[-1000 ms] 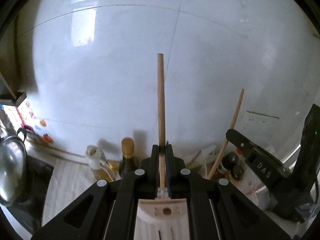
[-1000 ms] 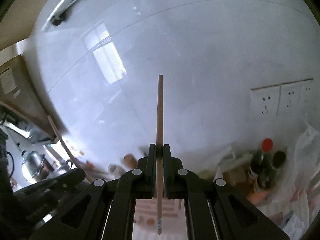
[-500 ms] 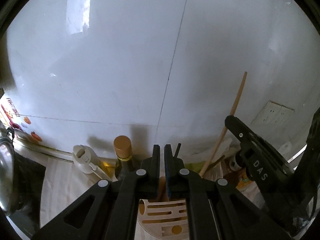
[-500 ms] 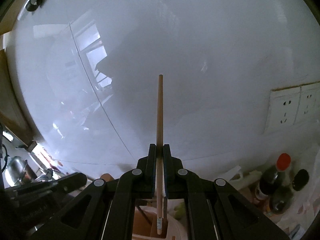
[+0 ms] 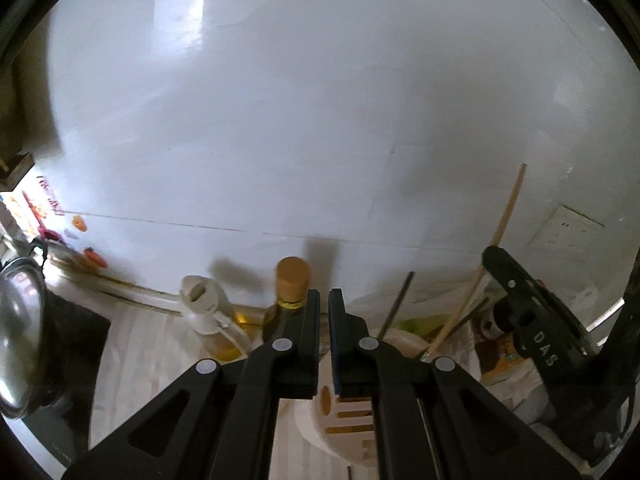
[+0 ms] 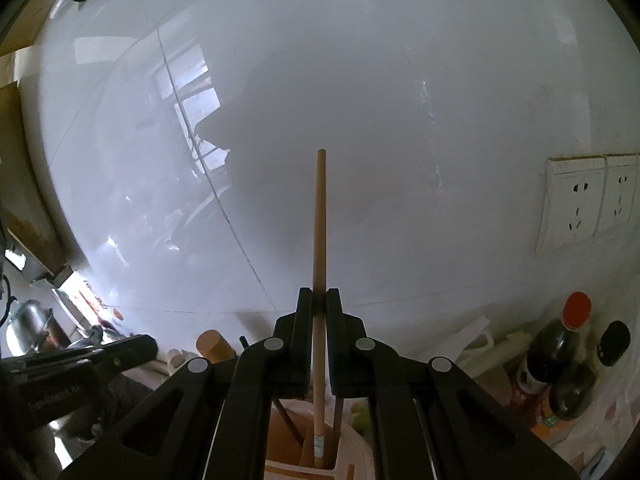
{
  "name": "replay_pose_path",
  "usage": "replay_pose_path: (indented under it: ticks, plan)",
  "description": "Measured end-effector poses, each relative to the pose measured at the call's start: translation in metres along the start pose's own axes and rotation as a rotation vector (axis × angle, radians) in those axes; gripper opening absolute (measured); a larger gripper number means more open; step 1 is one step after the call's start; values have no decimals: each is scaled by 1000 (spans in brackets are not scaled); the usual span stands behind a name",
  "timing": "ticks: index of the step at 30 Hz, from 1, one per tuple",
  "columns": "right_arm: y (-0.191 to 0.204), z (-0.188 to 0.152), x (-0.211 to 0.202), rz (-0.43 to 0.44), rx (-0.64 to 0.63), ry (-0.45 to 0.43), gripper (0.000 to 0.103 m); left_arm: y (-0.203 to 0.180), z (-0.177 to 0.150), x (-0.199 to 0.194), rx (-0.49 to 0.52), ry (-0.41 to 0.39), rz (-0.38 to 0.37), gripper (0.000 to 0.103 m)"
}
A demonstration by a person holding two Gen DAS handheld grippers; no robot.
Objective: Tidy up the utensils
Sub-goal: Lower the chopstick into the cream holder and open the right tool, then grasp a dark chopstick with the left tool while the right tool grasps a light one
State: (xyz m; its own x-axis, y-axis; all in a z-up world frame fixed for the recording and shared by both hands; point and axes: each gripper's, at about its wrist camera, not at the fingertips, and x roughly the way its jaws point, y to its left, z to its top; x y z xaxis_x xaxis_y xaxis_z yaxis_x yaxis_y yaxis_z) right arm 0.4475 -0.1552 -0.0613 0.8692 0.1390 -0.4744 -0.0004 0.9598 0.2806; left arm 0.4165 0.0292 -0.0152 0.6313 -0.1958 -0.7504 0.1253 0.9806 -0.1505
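My left gripper [image 5: 324, 300] is empty, its fingers a narrow gap apart, above a pale slotted utensil holder [image 5: 340, 420]. A dark chopstick [image 5: 396, 304] stands in the holder. My right gripper [image 6: 319, 300] is shut on a wooden stick [image 6: 320, 220], held upright, its lower end inside the holder [image 6: 352, 452]. The same stick [image 5: 496, 240] and the right gripper [image 5: 532, 320] show at the right of the left wrist view. The left gripper [image 6: 80, 364] shows at the lower left of the right wrist view.
A brown-capped bottle [image 5: 292, 284] and an oil dispenser [image 5: 204, 308] stand by the white tiled wall. A pot lid [image 5: 20, 344] is at the left. Dark sauce bottles [image 6: 560, 348] and wall sockets [image 6: 584, 196] are at the right.
My left gripper has let go of its wooden utensil, which dropped into the holder. My right gripper has lowered its stick, so its end now sits in the holder.
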Motion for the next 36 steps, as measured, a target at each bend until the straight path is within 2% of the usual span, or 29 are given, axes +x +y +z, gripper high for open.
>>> replay_pose_path:
  ticks: [2, 3, 5, 7, 8, 9, 10, 11, 12, 14, 16, 21, 24, 31, 36]
  plan:
    - [3, -2, 0, 2, -7, 8, 6, 6, -3, -1, -12, 2, 10, 2]
    - [2, -3, -1, 1, -10, 14, 6, 10, -6, -1, -20, 4, 18, 6]
    - [6, -5, 5, 20, -16, 64, 7, 16, -10, -3, -37, 9, 41, 8]
    - [5, -7, 7, 17, -20, 113, 8, 21, -14, -8, -42, 4, 93, 18]
    - [5, -9, 6, 23, -20, 128, 12, 21, -16, -10, -35, -2, 109, 46]
    - [5, -10, 3, 23, -20, 132, 17, 22, -19, -13, -28, -13, 134, 67]
    - [4, -10, -2, 21, -20, 132, 30, 24, -21, -17, -28, -24, 152, 94]
    - [4, -11, -6, 35, -19, 133, 36, 25, -24, -22, -29, -46, 159, 95]
    - [4, -11, -12, 34, -19, 132, 37, 27, -29, -28, -22, -68, 163, 95]
    - [2, -13, -27, 21, -15, 124, 46, 29, -36, -33, -9, -79, 177, 97]
    - [-3, -15, -38, 15, 2, 129, 46, 30, -49, -36, 9, -75, 180, 103]
    - [-25, -41, -70, -17, 78, 194, 46, 29, -92, -33, 40, -10, 191, 103]
    - [-37, -72, -83, -52, 101, 258, 46, 24, -133, -21, 55, 76, 180, 103]
    - [-82, -167, -88, -149, 172, 486, 46, -5, -231, 33, 99, 339, 152, 103]
    - [-113, -216, -91, -199, 227, 590, 46, -29, -276, 67, 134, 453, 130, 103]
